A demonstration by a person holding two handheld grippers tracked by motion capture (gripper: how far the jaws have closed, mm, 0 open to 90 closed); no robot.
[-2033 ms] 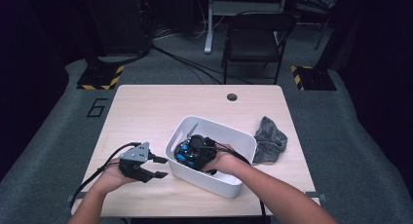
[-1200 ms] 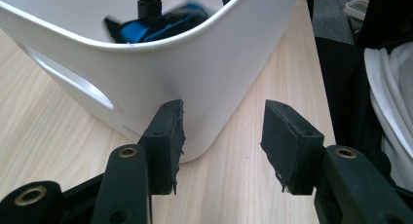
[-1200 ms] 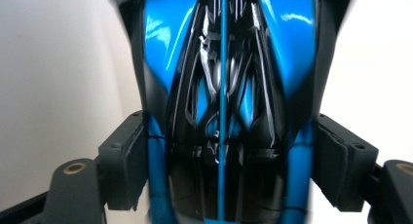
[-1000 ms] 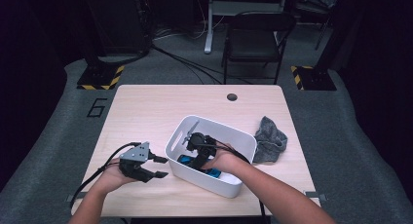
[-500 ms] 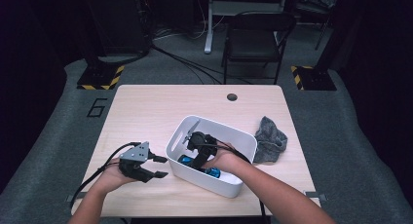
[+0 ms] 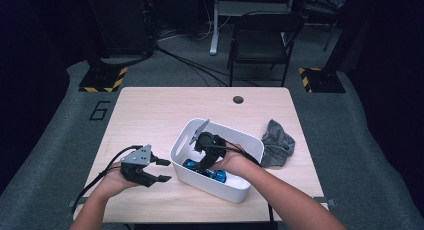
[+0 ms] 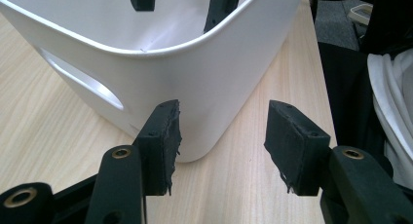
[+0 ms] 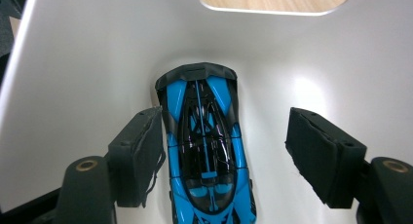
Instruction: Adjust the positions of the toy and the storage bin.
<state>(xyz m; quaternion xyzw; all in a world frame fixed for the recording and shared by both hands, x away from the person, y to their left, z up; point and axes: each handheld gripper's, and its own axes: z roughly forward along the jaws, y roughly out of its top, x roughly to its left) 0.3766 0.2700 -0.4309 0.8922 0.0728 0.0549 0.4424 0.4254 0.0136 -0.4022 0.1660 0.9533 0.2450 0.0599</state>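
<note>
A blue and black toy car lies on the floor of a white plastic bin near the table's front. My right gripper reaches down into the bin and straddles the car. Its jaws have just been closing: the left pad is at the car's side, while the right pad stands well off it. In the high view the right gripper hangs over the car. My left gripper rests open on the table, facing the bin's outer wall, with nothing between its jaws.
A crumpled grey cloth lies right of the bin. The wooden table has a round hole near its far edge. A black chair stands behind the table. A cable trails from the left gripper over the front edge.
My right gripper has sunk deeper into the bin, down over the blue car. The left hand and gripper have stayed where they were.
</note>
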